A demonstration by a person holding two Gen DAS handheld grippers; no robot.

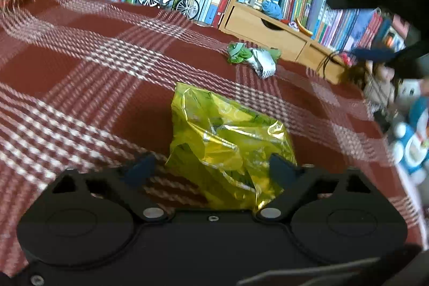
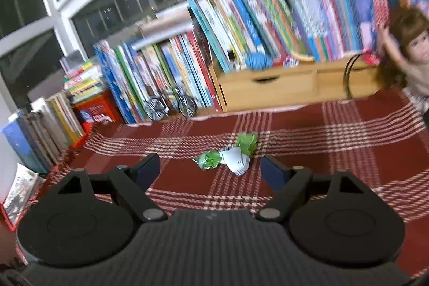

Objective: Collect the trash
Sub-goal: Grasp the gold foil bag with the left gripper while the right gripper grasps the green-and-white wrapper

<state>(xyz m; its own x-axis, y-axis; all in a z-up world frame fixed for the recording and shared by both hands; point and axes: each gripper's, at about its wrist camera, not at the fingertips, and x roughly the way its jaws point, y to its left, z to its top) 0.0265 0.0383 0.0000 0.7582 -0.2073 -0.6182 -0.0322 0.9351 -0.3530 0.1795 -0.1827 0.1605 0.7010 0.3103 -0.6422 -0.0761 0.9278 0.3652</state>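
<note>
- Now hovering low over the red plaid cloth (image 1: 80, 50) on the worktop: left gripper (image 1: 211, 168), fingers spread wide apart, gripping nothing.
- Lying just ahead of and partly between those fingers: yellow foil wrapper (image 1: 228, 141), crumpled, near end reaching back to the gripper body, crowding the right-side finger (image 1: 281, 169) and well off the left one.
- Running roughly along the gripper's forward line, leaning slightly rightward: wrapper's long axis, so fingers straddling it across the narrow way.
- Resting farther toward the back edge of the worktop, near the wooden drawer box (image 1: 268, 31): green-and-white crumpled wrapper (image 1: 254, 58), well apart from the yellow one.
- Looking at that same green-and-white scrap (image 2: 228, 156) from above the cloth: right gripper (image 2: 210, 169), likewise splayed and empty, scrap lying ahead, centred between the fingers but clearly beyond them, long axis crosswise.
- Judging nearness: left gripper closest to the yellow wrapper, right gripper lined up on the far scrap.
- Needing, probably, a small leftward centring before closing on the yellow foil.
- Blurring at the frame edges, so fine contact hard to tell.
</note>
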